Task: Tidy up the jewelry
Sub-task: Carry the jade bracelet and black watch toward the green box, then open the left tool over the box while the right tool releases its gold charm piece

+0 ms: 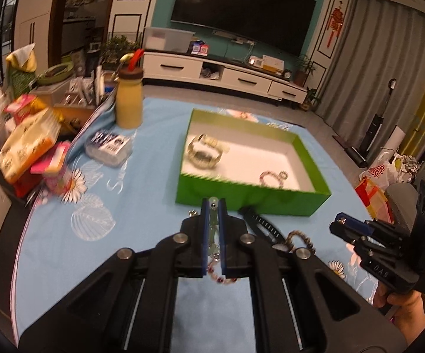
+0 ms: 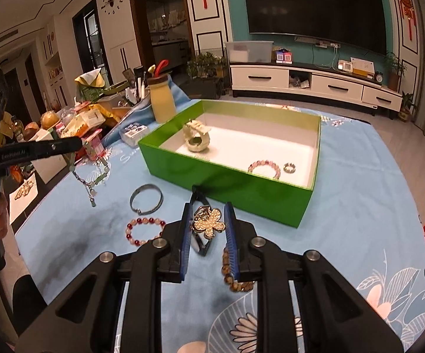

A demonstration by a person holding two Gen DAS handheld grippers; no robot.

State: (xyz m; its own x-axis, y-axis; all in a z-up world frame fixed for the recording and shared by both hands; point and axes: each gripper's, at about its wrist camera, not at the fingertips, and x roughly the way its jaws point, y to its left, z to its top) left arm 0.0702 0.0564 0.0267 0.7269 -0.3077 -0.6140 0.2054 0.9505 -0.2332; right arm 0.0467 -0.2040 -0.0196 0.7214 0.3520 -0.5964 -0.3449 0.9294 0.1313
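Observation:
A green box (image 2: 212, 184) with a white inside holds a cream watch (image 2: 196, 139), a pink bead bracelet (image 2: 264, 169) and a small ring (image 2: 289, 167). My left gripper (image 1: 213, 206) is shut on a pale green bead necklace (image 1: 213, 226) and holds it above the blue cloth; it hangs from the gripper in the right wrist view (image 2: 90, 181). My right gripper (image 2: 208, 209) is shut on a gold flower brooch (image 2: 207, 223), just in front of the box. A silver bangle (image 2: 146, 198), a red bead bracelet (image 2: 145, 231), a brown bead bracelet (image 2: 233, 279) and a black watch (image 1: 261, 223) lie on the cloth.
A yellow bottle (image 1: 128, 100) and a small white pack (image 1: 108, 147) stand left of the box. Cluttered boxes and snack packs (image 1: 27, 144) fill the table's left edge. A TV cabinet (image 2: 315, 85) stands across the room beyond the table.

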